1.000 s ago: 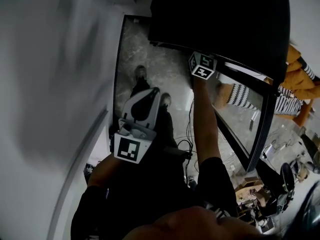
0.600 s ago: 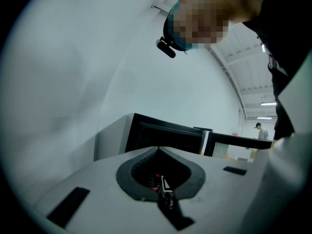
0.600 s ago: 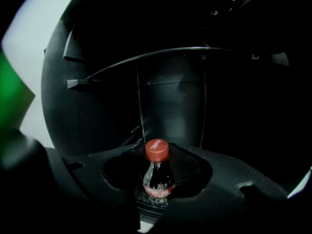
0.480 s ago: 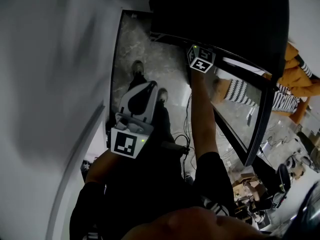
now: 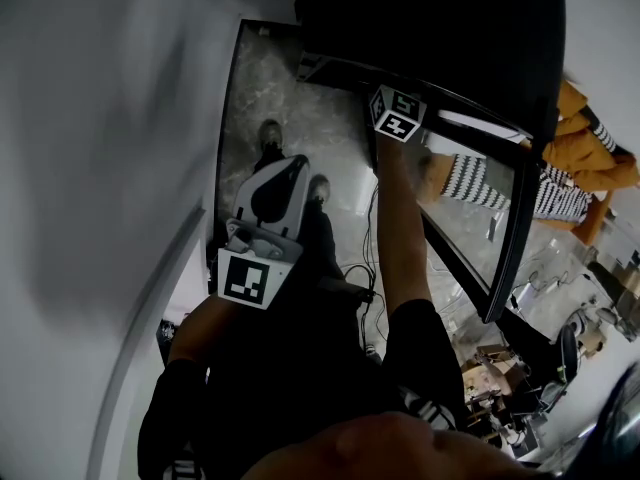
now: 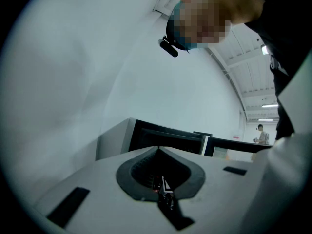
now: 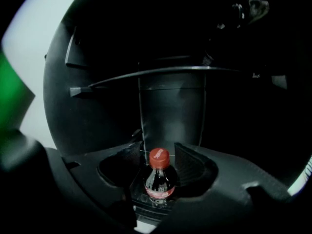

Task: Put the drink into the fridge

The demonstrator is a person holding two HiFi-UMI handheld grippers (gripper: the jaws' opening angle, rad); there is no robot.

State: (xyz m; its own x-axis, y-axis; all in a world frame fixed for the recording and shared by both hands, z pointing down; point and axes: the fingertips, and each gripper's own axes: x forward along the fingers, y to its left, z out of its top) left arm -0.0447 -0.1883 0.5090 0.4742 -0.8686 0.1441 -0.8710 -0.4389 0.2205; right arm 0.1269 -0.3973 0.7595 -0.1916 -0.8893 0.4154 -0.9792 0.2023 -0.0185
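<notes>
Opening now: jaws of the right gripper (image 7: 158,149), spread on either side of the drink bottle (image 7: 158,180) and no longer pinching it. Red cap (image 7: 159,157) up, upright, deep inside the dark fridge (image 7: 170,106), under a shelf (image 7: 146,75). Pressed together on nothing: jaws of the left gripper (image 6: 158,149), outside, beside the white wall (image 6: 73,72). Glass door (image 5: 505,238) swung open.

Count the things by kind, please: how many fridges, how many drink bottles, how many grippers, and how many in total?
Fridges: 1 (black fridge, its glass door open)
Drink bottles: 1 (bottle, red cap, upright inside the fridge)
Grippers: 2 (left gripper, shut and empty; right gripper, jaws opening, the bottle between them)
Total: 4
</notes>
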